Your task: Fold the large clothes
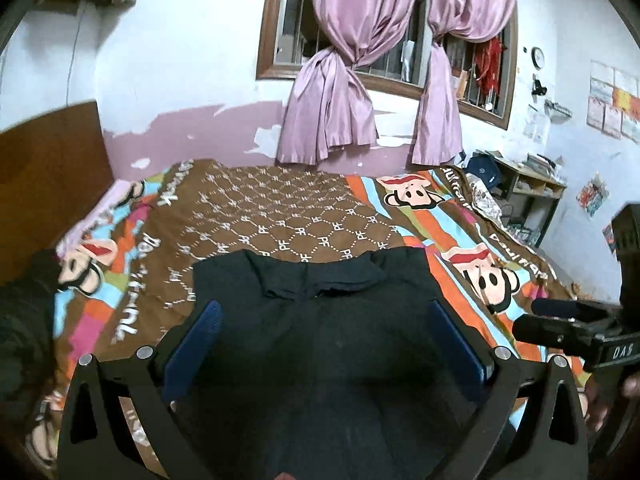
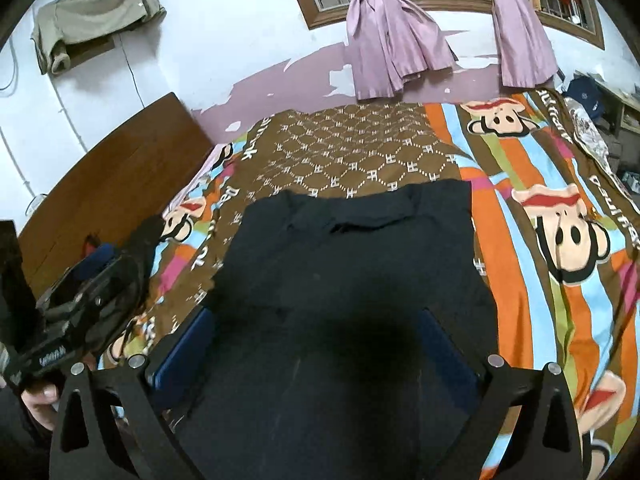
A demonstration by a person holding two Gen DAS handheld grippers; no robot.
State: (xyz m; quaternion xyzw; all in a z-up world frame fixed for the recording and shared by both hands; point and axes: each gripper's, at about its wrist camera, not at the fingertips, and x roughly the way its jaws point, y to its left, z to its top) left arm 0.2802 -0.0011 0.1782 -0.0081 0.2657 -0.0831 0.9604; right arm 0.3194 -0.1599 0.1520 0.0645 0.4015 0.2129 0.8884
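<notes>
A dark navy collared shirt point(image 1: 320, 280) point(image 2: 352, 256) lies flat on the bed as a narrow rectangle, its collar at the far end. My left gripper point(image 1: 324, 312) hangs above the shirt's near part, blue pads wide apart and nothing between them. My right gripper point(image 2: 316, 320) also hovers over the shirt, open and empty. In the left wrist view the right gripper point(image 1: 528, 318) shows at the right edge, held by a hand. In the right wrist view the left gripper point(image 2: 124, 244) appears at the left edge.
The bed carries a brown and striped cartoon-monkey cover point(image 1: 280, 208) point(image 2: 360, 148). A wooden headboard point(image 2: 112, 168) stands at the left, pink curtains point(image 1: 332, 112) hang behind, and a cluttered shelf point(image 1: 532, 192) sits at the right. Dark clothing point(image 1: 24, 320) lies at the bed's left.
</notes>
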